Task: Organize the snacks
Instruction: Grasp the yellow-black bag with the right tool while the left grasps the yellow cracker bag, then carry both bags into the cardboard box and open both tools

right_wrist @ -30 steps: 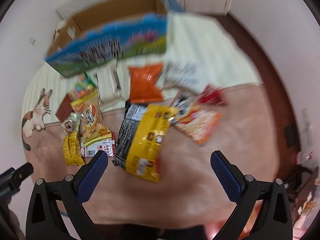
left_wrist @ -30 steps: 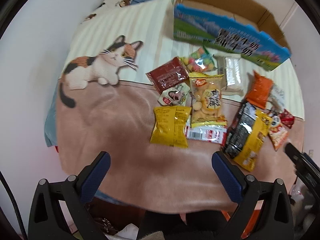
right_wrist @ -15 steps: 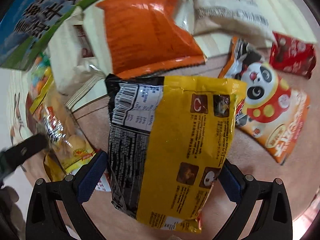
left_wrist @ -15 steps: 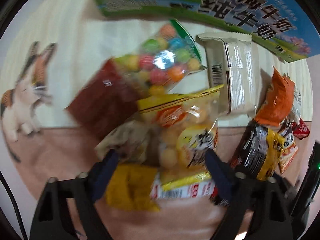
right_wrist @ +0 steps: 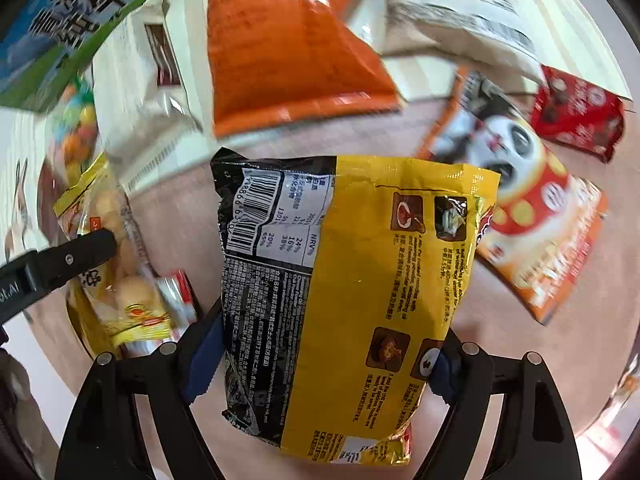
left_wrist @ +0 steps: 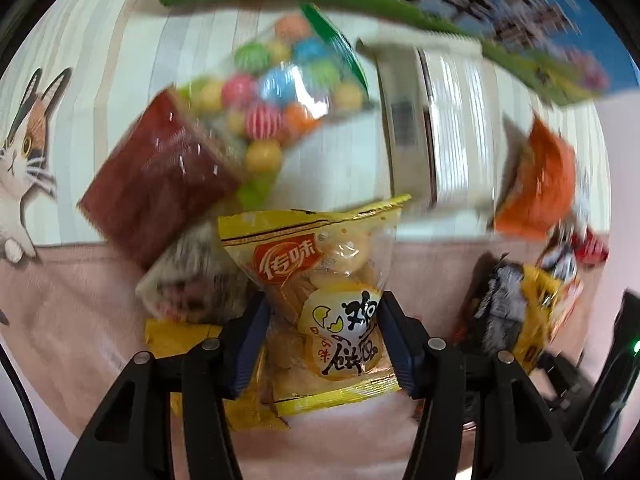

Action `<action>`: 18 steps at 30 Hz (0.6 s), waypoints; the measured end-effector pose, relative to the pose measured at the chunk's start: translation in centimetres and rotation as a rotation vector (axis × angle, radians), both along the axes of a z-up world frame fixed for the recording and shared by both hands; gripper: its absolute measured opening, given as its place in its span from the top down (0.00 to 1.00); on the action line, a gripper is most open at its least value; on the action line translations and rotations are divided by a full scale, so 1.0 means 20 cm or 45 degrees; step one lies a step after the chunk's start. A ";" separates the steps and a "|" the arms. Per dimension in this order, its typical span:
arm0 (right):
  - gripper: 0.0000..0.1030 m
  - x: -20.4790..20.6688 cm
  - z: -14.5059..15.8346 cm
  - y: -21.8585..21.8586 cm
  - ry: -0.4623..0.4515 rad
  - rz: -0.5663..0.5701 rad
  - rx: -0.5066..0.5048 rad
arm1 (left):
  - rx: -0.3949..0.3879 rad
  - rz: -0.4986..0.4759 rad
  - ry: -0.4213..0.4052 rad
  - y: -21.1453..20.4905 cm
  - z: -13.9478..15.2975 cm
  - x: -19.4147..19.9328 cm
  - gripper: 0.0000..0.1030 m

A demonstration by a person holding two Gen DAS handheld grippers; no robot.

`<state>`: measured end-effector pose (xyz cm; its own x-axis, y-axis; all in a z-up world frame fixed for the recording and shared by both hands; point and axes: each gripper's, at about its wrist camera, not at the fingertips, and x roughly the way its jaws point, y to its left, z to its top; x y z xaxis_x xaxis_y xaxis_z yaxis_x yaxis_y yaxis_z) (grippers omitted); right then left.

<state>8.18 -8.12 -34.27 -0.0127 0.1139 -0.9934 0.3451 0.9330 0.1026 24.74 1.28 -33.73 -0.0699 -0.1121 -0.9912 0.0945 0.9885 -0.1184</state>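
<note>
Now left hand-held gripper (left_wrist: 324,340) clamped on clear yellow biscuit bag (left_wrist: 332,300), jaws just closing, pads pressing both sides; bag lies on pink blanket (left_wrist: 80,300), amid snack pile. Right hand-held gripper (right_wrist: 320,354) jaws just closing around yellow-black noodle packet (right_wrist: 360,280), pads at its edges. Beyond: orange bag (right_wrist: 292,48), panda packet (right_wrist: 532,216), milk carton box (left_wrist: 460,0)
</note>
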 end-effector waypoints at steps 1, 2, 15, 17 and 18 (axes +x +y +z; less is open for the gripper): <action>0.17 -0.01 0.00 -0.01 0.009 0.010 0.002 | -0.004 -0.016 0.006 0.00 -0.01 -0.01 0.46; 0.17 -0.03 0.00 -0.02 0.019 0.011 0.004 | -0.013 -0.022 0.021 0.00 -0.03 -0.02 0.45; 0.17 -0.08 -0.07 0.00 0.016 -0.038 -0.059 | 0.035 0.028 -0.005 -0.05 -0.17 -0.12 0.49; 0.17 -0.10 -0.08 0.05 -0.004 -0.017 -0.073 | 0.049 0.044 -0.021 -0.12 -0.17 -0.19 0.51; 0.17 -0.09 -0.07 0.06 -0.013 0.002 -0.067 | 0.054 0.056 -0.029 -0.13 -0.15 -0.21 0.52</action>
<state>6.44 -6.83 -35.65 -0.0027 0.0615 -0.9981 0.3431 0.9376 0.0568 20.47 -1.26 -36.81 -0.0436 -0.0721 -0.9964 0.0530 0.9958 -0.0744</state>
